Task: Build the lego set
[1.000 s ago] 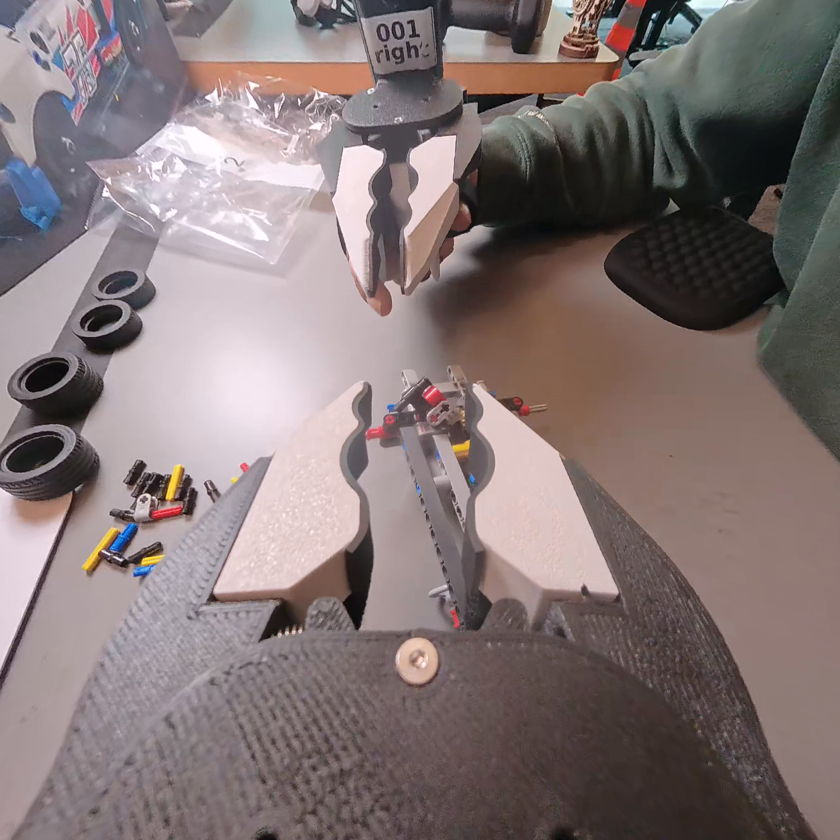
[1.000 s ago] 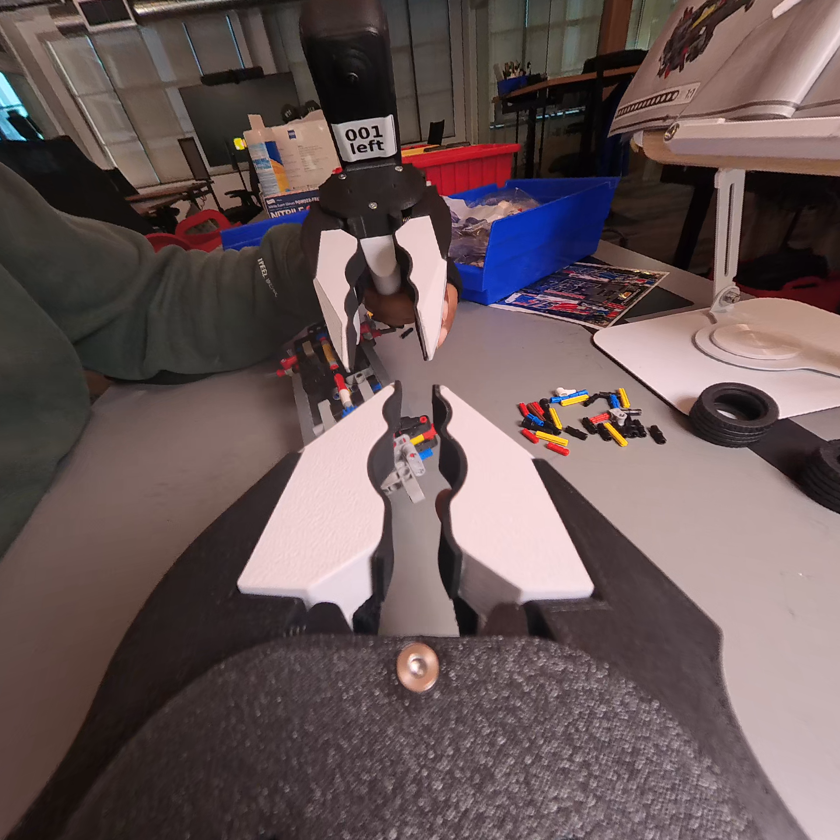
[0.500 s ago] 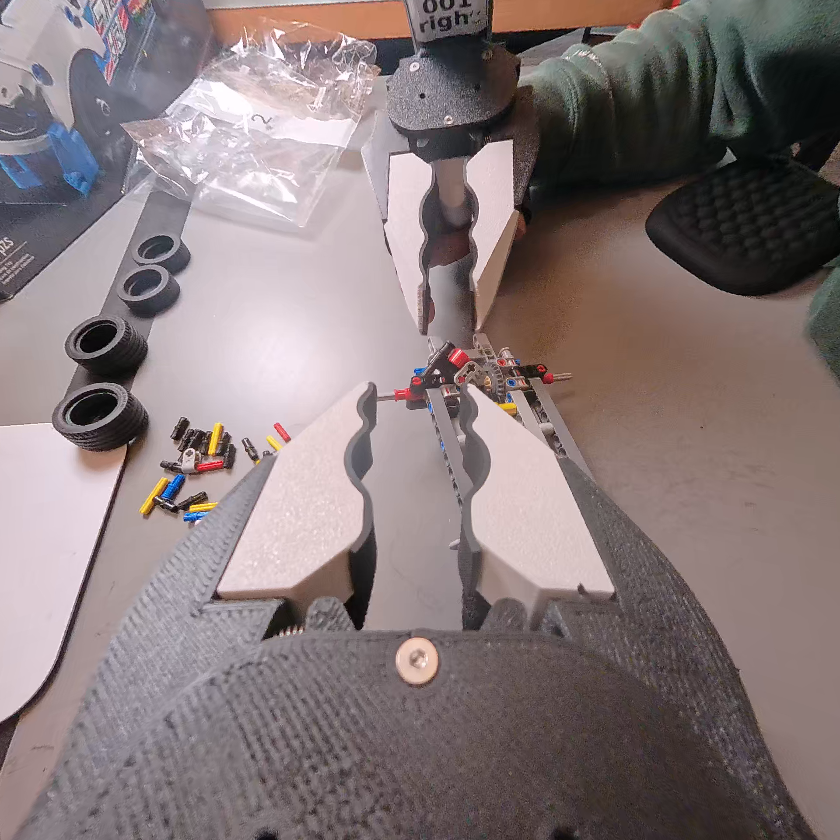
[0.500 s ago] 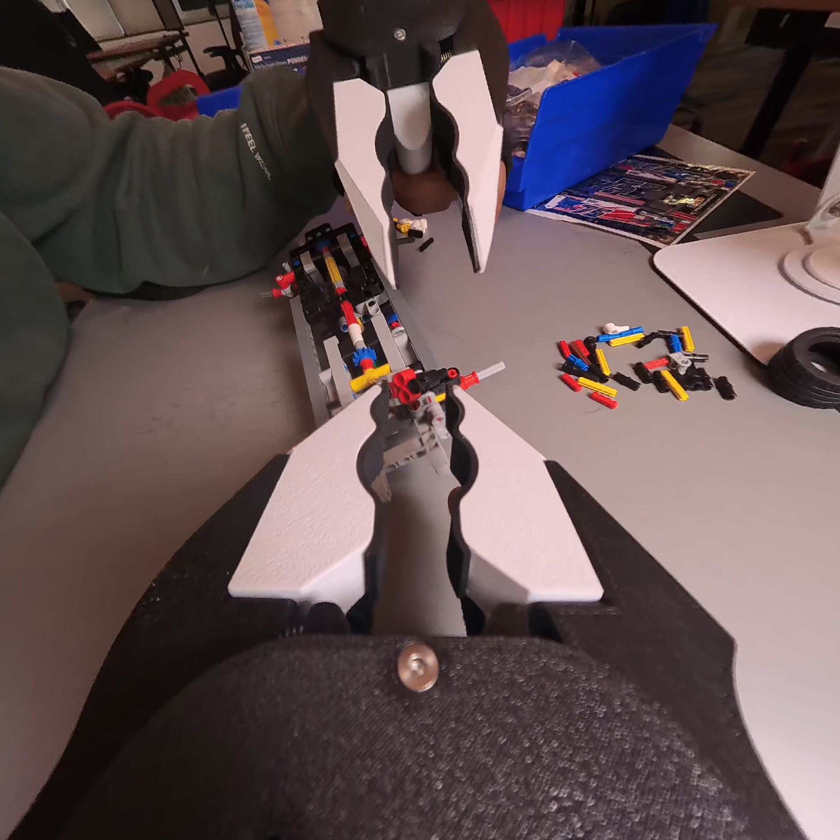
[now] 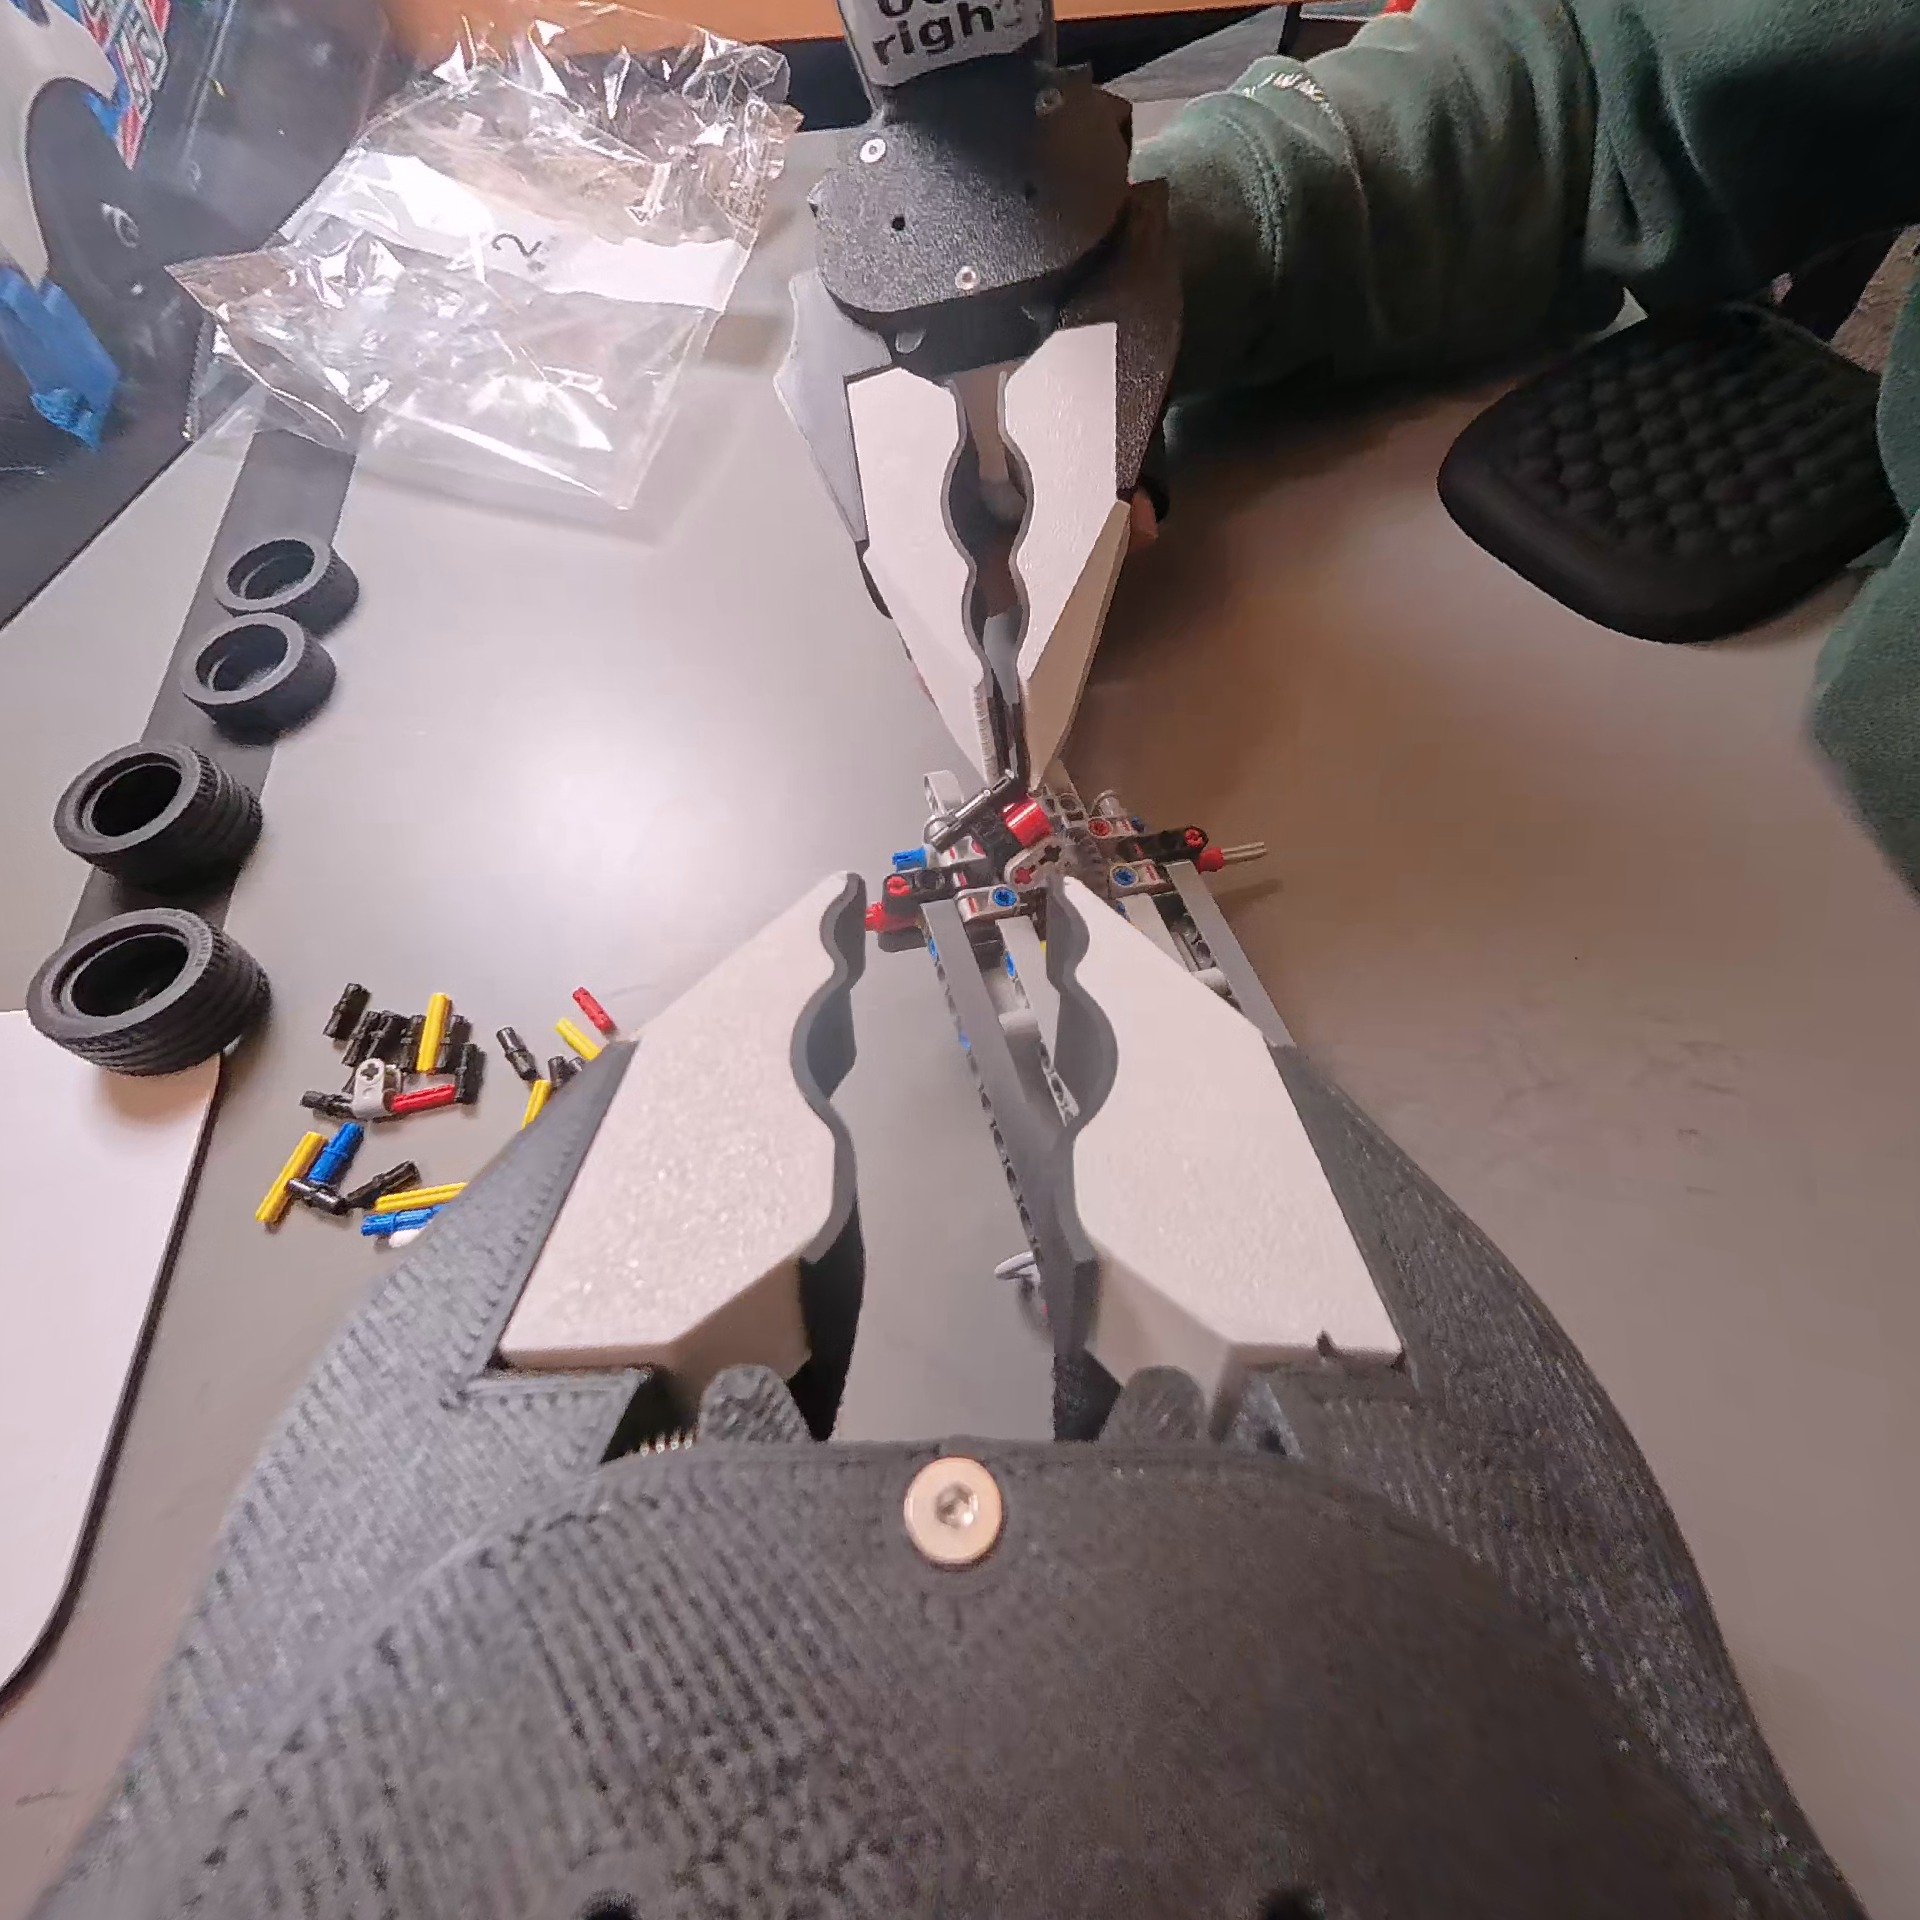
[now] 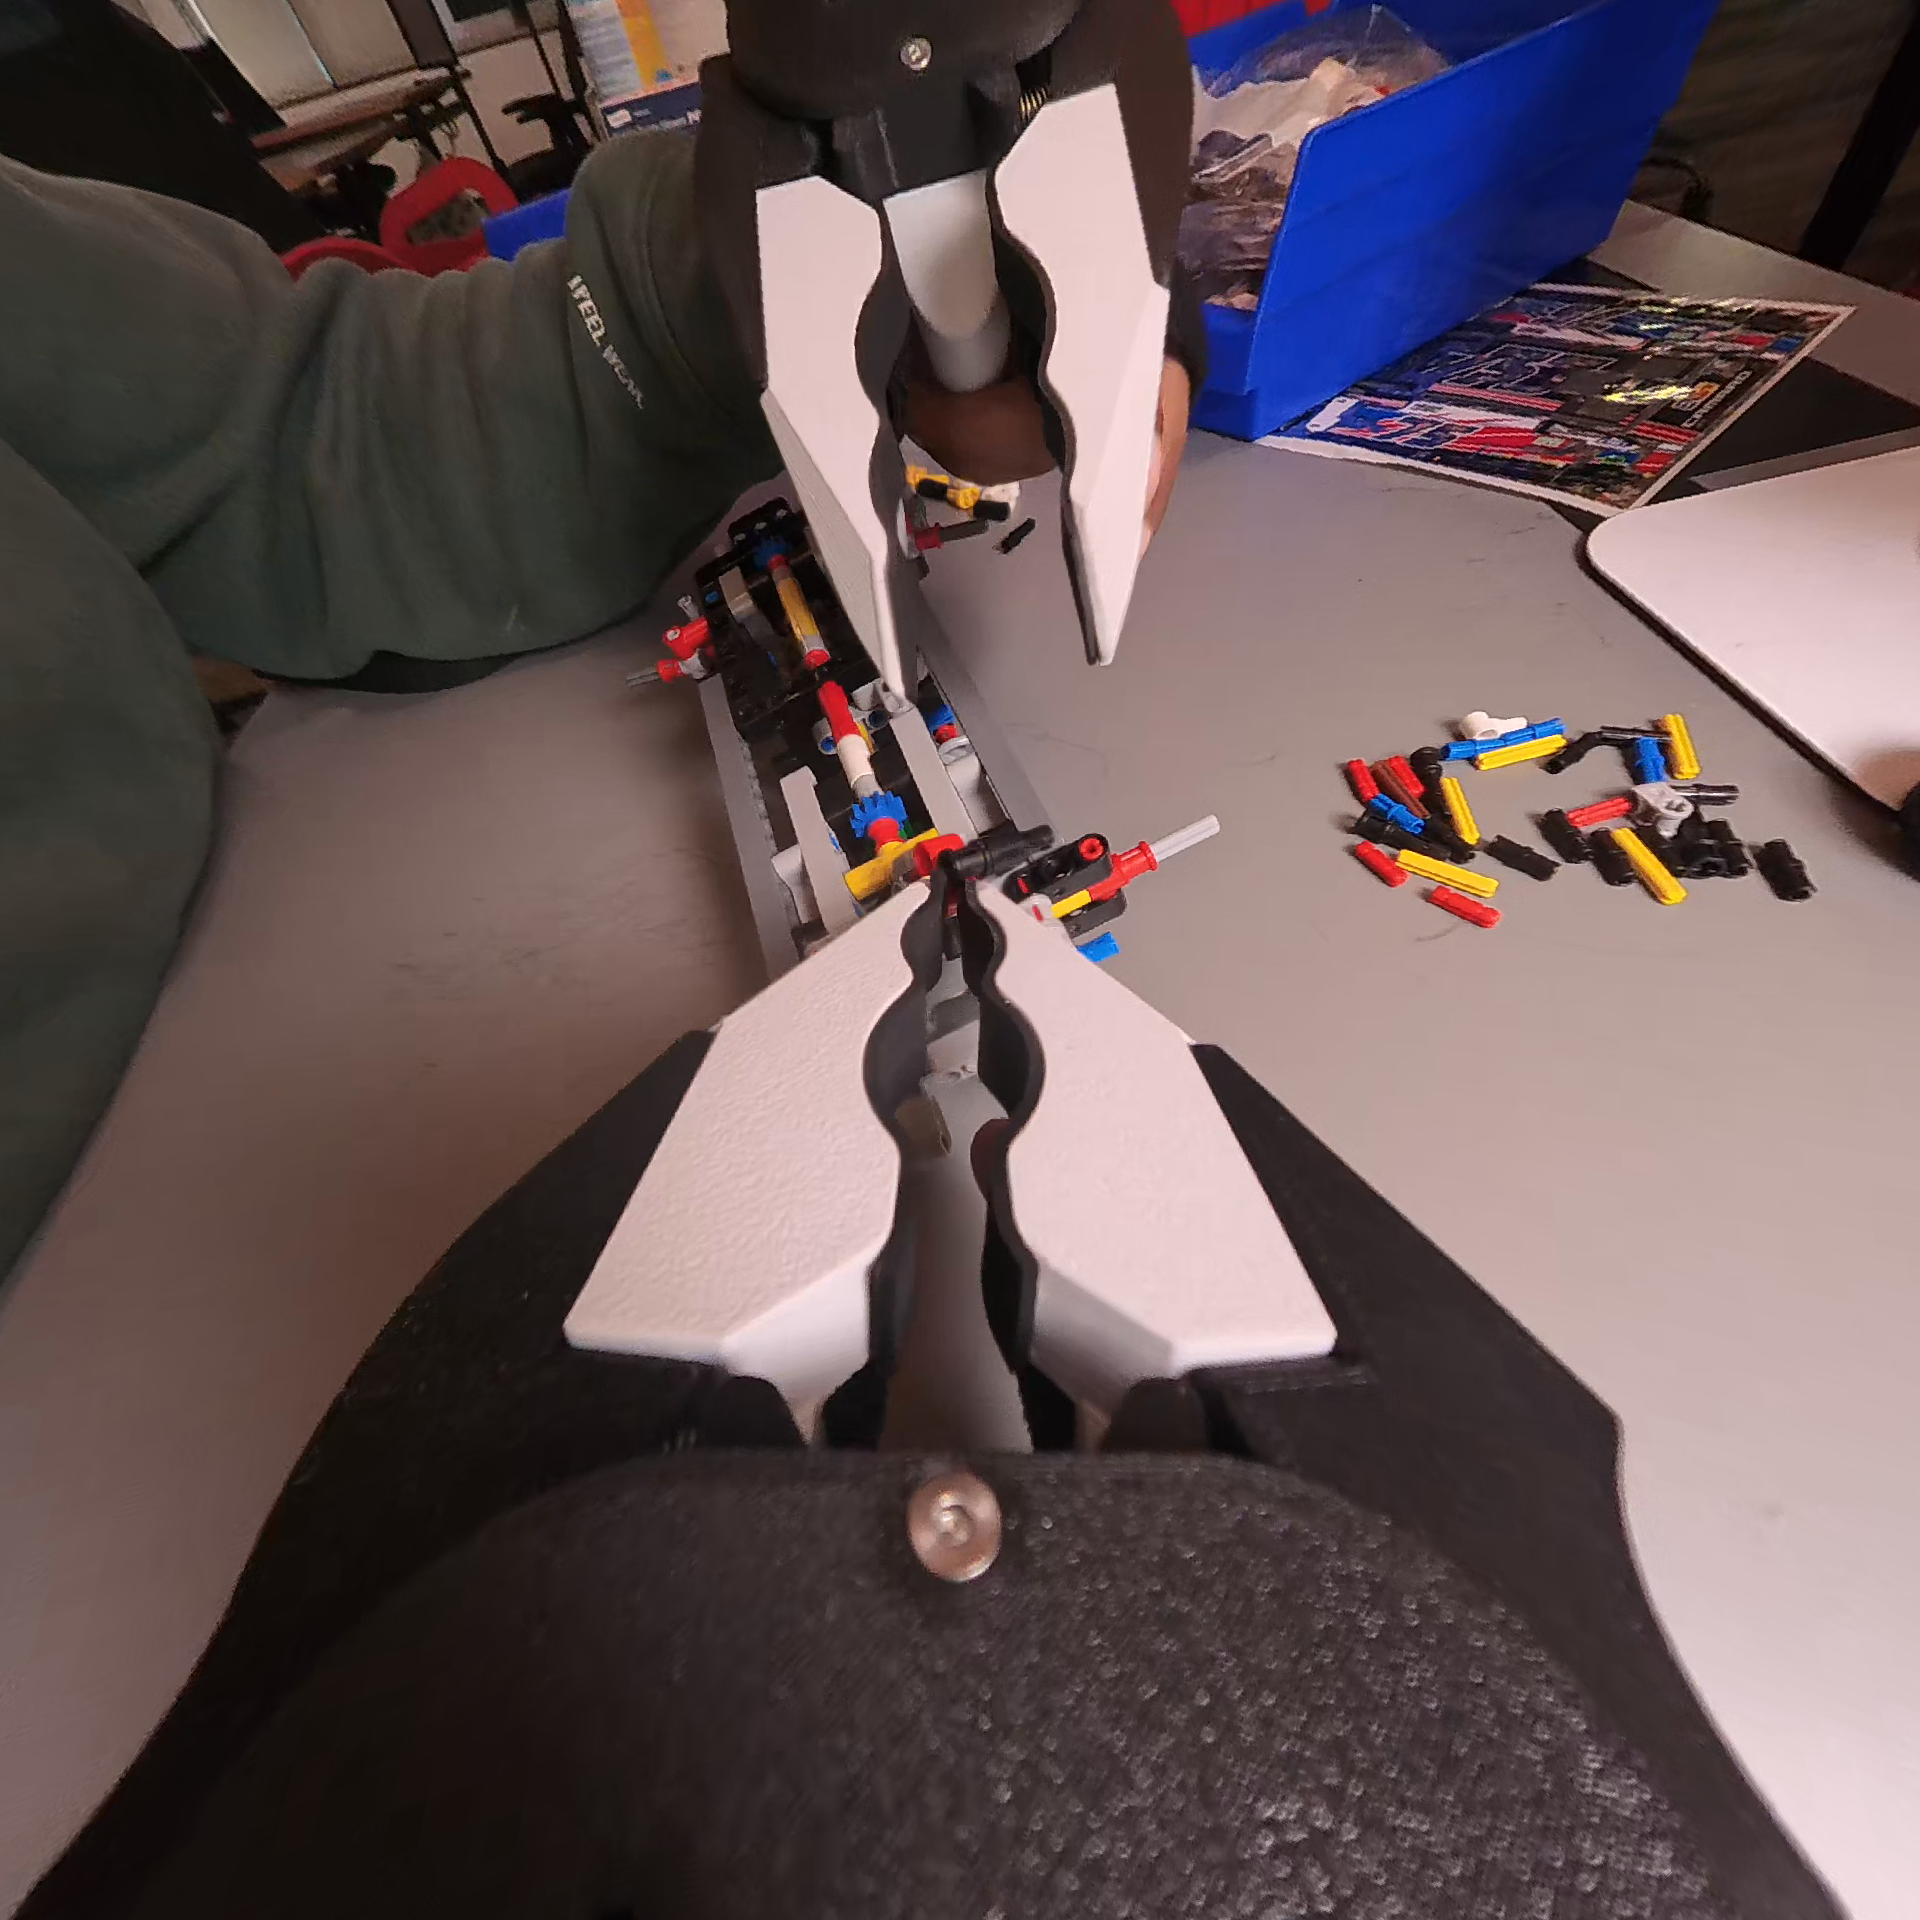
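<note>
A long grey lego chassis [image 5: 982, 1023] with red, blue and yellow parts lies on the grey table; it also shows in the right wrist view [image 6: 774, 665]. My left gripper [image 5: 951, 894] is open, low over the chassis, with one grey rail running between its fingers close to the right finger. In the right wrist view the left gripper [image 6: 997, 665] hangs open, one finger touching the chassis. My right gripper [image 6: 954, 896] is shut on a thin black lego piece [image 6: 992, 854] at the chassis end. It shows pinched on that piece in the left wrist view [image 5: 1013, 769].
Loose coloured pins [image 5: 405, 1081] lie left of the chassis, also in the right wrist view [image 6: 1558, 810]. Black tyres [image 5: 145, 987] line the left. A plastic bag [image 5: 499, 281], a blue bin [image 6: 1455, 177], a printed sheet [image 6: 1579, 384] and a white base [image 6: 1787, 582] are around. Left tips to right tips: about 4 cm.
Both grippers have come down to the chassis. The right gripper has closed from open onto the black piece at its end. The left gripper stays open.
</note>
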